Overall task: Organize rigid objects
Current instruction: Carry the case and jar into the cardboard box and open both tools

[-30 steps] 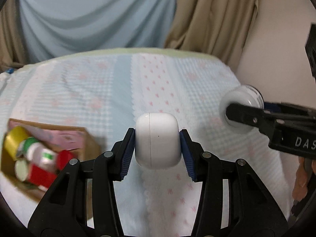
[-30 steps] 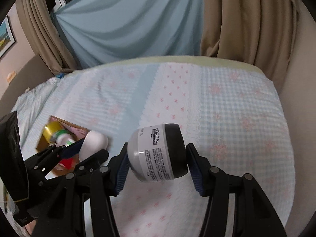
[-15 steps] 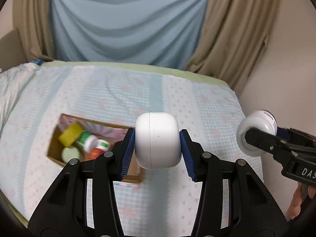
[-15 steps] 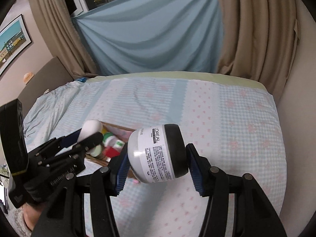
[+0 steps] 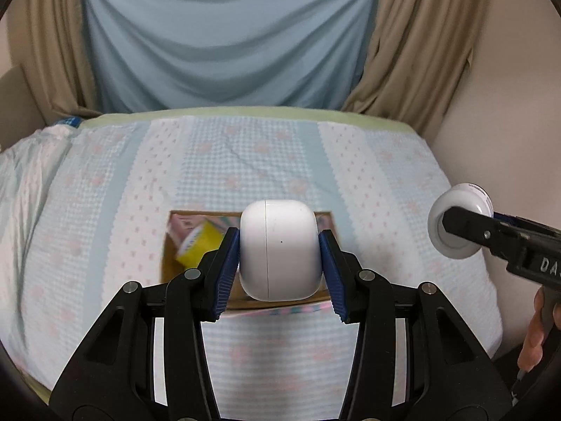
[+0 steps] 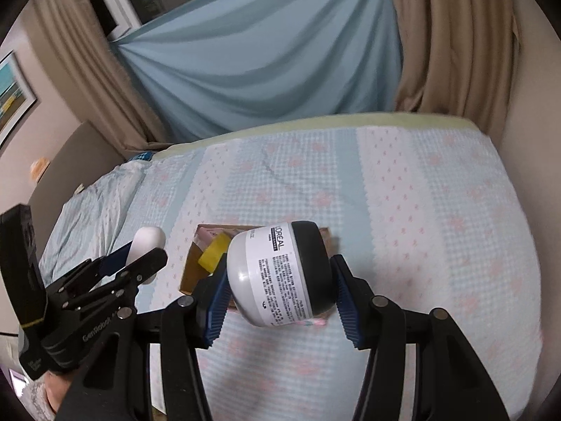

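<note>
My left gripper is shut on a white rounded earbud case and holds it high above the bed, over an open cardboard box. The box holds a yellow roll and other items, mostly hidden by the case. My right gripper is shut on a white L'Oreal jar with a black lid, also held above the box. The jar shows at the right of the left wrist view. The left gripper with the case shows at the left of the right wrist view.
The box lies on a bed with a blue and white quilt dotted with pink. Blue and tan curtains hang behind the bed. A wall runs along the bed's right side. A framed picture hangs at the left.
Both grippers have risen and swung left, still holding their objects. The box, first at the far left of the left wrist view, now sits under the earbud case.
</note>
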`<state>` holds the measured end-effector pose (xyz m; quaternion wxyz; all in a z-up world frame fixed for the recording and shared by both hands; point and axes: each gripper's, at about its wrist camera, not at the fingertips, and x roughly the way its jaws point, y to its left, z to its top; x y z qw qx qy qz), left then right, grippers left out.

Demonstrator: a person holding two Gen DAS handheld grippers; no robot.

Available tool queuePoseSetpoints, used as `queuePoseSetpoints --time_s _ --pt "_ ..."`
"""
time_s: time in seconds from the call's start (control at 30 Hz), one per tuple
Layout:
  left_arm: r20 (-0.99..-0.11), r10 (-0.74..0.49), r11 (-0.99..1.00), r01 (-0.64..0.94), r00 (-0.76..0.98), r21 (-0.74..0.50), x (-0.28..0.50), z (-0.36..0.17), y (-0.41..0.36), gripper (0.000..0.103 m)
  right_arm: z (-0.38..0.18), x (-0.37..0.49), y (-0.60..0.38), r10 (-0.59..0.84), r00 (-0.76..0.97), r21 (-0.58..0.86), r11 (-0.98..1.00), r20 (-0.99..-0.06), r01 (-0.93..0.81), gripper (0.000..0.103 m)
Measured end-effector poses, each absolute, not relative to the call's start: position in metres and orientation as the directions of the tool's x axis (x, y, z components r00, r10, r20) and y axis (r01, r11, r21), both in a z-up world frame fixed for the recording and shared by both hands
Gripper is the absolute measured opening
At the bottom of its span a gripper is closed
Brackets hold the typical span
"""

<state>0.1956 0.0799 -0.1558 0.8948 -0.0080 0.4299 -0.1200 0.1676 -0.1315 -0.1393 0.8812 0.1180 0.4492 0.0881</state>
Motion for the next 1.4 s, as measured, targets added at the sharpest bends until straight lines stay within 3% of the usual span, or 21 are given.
queuePoseSetpoints --time_s 0.47,1.23,1.3,1.33,1.37,1.4 --pt "-0.855 -0.262 0.948 0.283 0.447 -0.143 0.273 -0.25 0.138 0.042 -0.231 0.219 -0.076 0.217 0.451 0.314 0.937 -0.866 0.152 0.05" --pt "-0.94 -0.254 0.893 0.429 0.229 -0.137 0.378 -0.378 0.063 0.042 -0.364 0.331 -0.098 0.198 0.25 0.265 0.925 -0.948 0.272 0.05" --pt "-0.943 -0.244 0.892 0.433 0.228 -0.126 0.379 -0.379 0.062 0.054 -0.365 0.333 -0.098 0.198 0.242 0.261 0.929 -0.95 0.264 0.052" --pt "-0.942 -0.252 0.887 0.442 0.22 -0.134 0.379 -0.379 0.061 0.086 -0.365 0.334 -0.098 0.2 0.245 0.264 0.928 -0.949 0.263 0.055" --pt "-0.941 -0.258 0.884 0.447 0.217 -0.14 0.379 -0.377 0.061 0.102 -0.363 0.334 -0.098 0.204 0.246 0.268 0.926 -0.948 0.265 0.07" --pt "-0.938 -0.266 0.881 0.452 0.221 -0.143 0.378 -0.375 0.063 0.103 -0.362 0.335 -0.1 0.21 0.242 0.274 0.924 -0.947 0.268 0.088"
